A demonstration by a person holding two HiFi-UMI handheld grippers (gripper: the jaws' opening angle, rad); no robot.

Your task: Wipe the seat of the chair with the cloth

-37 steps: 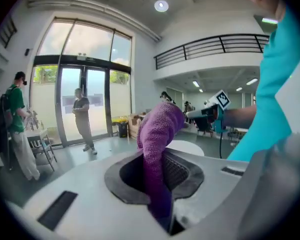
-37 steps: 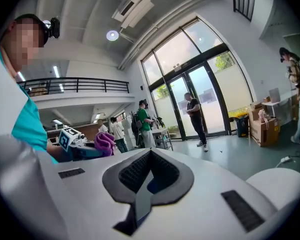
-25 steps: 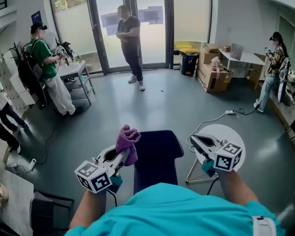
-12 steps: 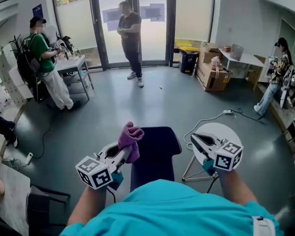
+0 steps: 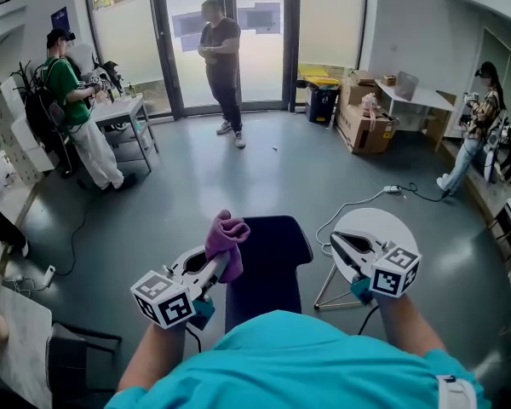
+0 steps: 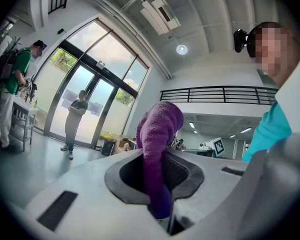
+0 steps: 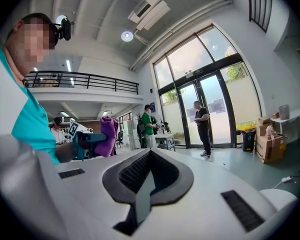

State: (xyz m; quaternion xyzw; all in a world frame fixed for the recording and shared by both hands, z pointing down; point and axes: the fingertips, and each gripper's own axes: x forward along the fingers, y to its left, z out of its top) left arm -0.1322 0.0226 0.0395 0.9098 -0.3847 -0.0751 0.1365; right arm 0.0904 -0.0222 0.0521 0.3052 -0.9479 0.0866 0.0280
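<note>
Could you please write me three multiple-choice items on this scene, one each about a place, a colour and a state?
1. In the head view, the chair seat lies:
A) between the left gripper and the right gripper
B) left of both grippers
C) right of both grippers

2. The cloth is:
A) yellow
B) white
C) purple

3. The right gripper is:
A) shut on the cloth
B) shut and empty
C) wide open

Answers:
1 A, the dark seat shows between the two grippers.
2 C, the cloth in the left gripper's jaws is purple.
3 B, its own view shows the jaws together with nothing between them.
</note>
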